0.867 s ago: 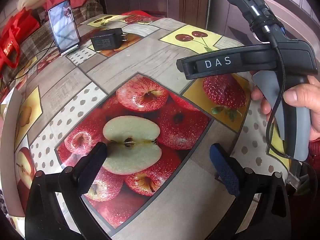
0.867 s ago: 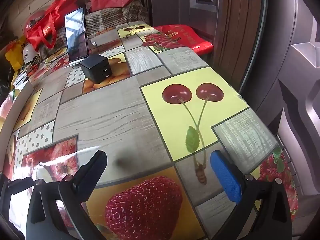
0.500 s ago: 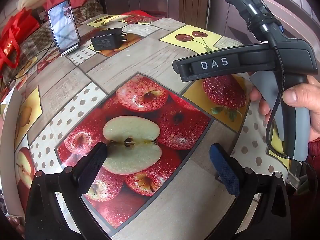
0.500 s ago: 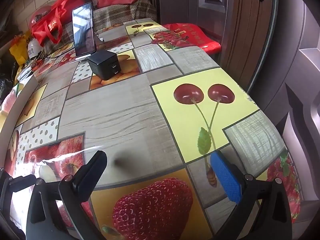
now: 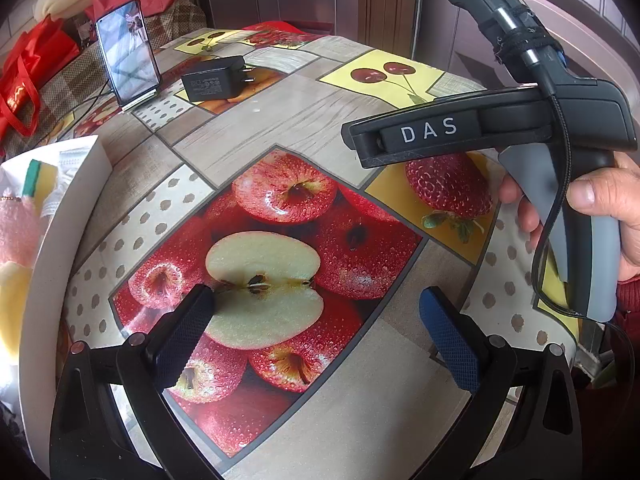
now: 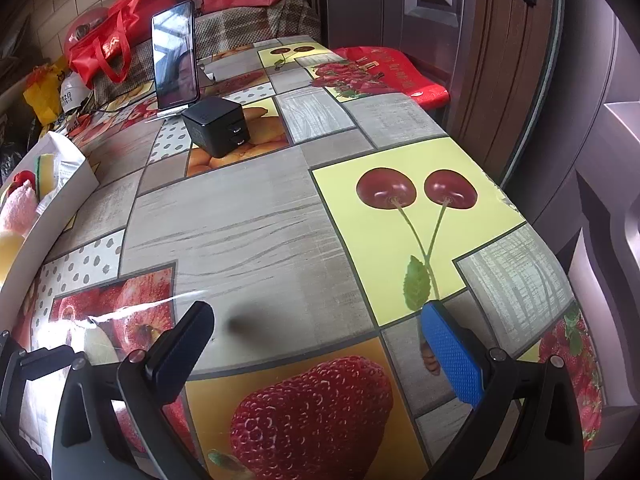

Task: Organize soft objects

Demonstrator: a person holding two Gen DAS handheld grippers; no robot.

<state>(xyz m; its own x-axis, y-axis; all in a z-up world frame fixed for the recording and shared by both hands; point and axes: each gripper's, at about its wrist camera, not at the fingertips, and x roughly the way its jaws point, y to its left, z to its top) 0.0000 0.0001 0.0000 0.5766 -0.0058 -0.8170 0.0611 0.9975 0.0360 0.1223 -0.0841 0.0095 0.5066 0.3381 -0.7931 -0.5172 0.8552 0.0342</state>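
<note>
A white box point(image 5: 72, 184) stands at the table's left edge. It holds soft things: a yellow sponge with a green edge point(image 5: 40, 174), a pink fluffy cloth point(image 5: 16, 224) and a yellow item point(image 5: 10, 300). The box also shows in the right wrist view point(image 6: 76, 176) with the sponge point(image 6: 46, 170) and the pink cloth point(image 6: 16, 208). My left gripper point(image 5: 316, 332) is open and empty over the apple print. My right gripper point(image 6: 320, 348) is open and empty over the strawberry print; its body point(image 5: 500, 128) shows at the right of the left wrist view.
A phone point(image 6: 176, 56) stands upright on a stand at the far end, with a black charger point(image 6: 216, 126) lying beside it. Red bags point(image 6: 108, 48) and a plaid cushion point(image 6: 256, 24) lie beyond the table. A door point(image 6: 480, 40) is at the right.
The left wrist view has shifted so that the white box with the soft items now shows at its left edge. The right gripper has moved a little leftward. Both grippers stay open.
</note>
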